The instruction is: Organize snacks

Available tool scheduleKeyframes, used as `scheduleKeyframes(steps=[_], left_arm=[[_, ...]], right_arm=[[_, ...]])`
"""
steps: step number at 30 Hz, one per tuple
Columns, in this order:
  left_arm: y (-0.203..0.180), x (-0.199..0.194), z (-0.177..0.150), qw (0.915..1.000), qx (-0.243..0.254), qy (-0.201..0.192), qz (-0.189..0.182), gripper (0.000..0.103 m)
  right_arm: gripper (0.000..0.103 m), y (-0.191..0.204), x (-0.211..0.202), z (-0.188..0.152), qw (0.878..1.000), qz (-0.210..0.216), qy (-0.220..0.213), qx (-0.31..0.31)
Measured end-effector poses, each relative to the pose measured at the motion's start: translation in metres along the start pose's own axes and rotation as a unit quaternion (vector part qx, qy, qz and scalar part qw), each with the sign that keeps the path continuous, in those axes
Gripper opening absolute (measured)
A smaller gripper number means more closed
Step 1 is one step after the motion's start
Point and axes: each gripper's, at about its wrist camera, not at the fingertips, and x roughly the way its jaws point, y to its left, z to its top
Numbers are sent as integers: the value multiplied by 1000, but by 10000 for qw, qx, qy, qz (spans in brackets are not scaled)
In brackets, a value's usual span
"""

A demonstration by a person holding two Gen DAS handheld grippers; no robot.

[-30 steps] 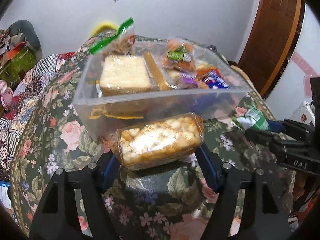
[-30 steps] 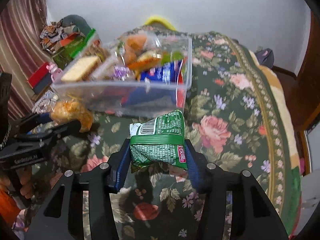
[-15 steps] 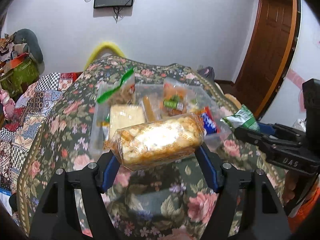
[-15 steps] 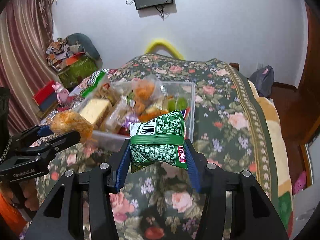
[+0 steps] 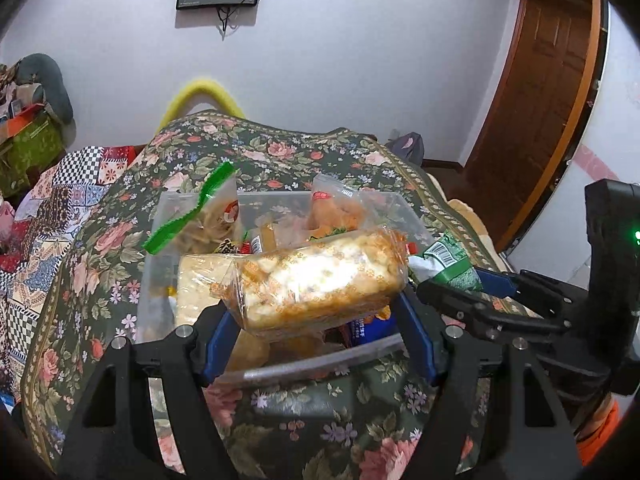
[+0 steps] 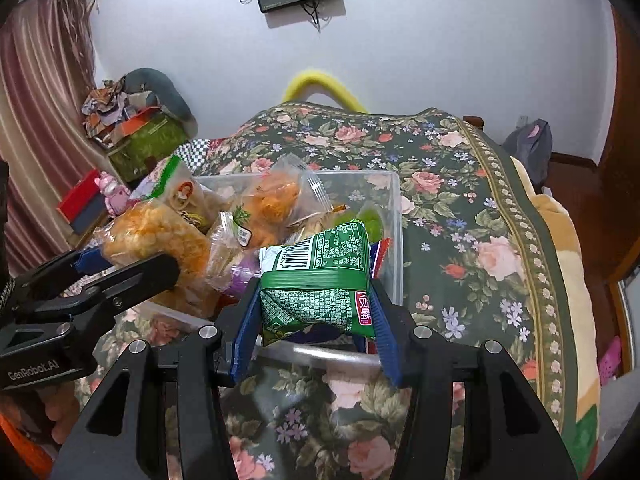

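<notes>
Above clear plastic bin [image 6: 394, 216], left gripper [image 5: 316, 312] pinching crinkly puffed-snack pack [image 5: 320, 280], right gripper [image 6: 316, 312] clamping glossy green pouch [image 6: 320, 280]

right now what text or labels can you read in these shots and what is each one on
"GenRobot.AI": on the body of the left gripper, seen in the right wrist view.
Green packet in the right gripper: a barcode with digits and fine print, too small to read; red tag with Chinese characters, too blurred.
Cracker pack in the left gripper: no readable text.
Packets in the clear box: labels too blurred.

Both wrist cams overlook snack bin [image 5: 404, 216].
</notes>
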Motion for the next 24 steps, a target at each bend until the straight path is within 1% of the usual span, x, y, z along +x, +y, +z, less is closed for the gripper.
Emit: scheduleKeyframes(steps=[3, 4, 6, 11, 14, 18, 21, 24], left_arm=[[3, 8, 0, 9999, -74, 79, -69, 72], [3, 9, 0, 9999, -51, 95, -134, 72], [2, 10, 0, 9998, 2, 98, -162, 73], [-1, -2, 1, 9999, 43, -30, -130, 73], [0, -17, 3, 9998, -18, -143, -147, 73], [0, -47, 7, 9992, -48, -383, -96, 73], [-3, -77, 7, 9980, -31, -637, -30, 73], [-7, -115, 7, 9950, 16, -996, 37, 73]], right_arm=[[51, 0, 6, -1, 10000, -17, 72, -23], [51, 0, 6, -1, 10000, -26, 86, -23], [54, -1, 5, -1, 10000, -48, 81, -31], [56, 0, -7, 0, 10000, -51, -1, -54], [57, 1, -22, 3, 9999, -50, -114, -46], [57, 5, -46, 7, 9995, -20, -316, -53], [57, 12, -75, 9, 9985, -5, -539, -102], [57, 21, -107, 10, 9965, 27, -824, -156]])
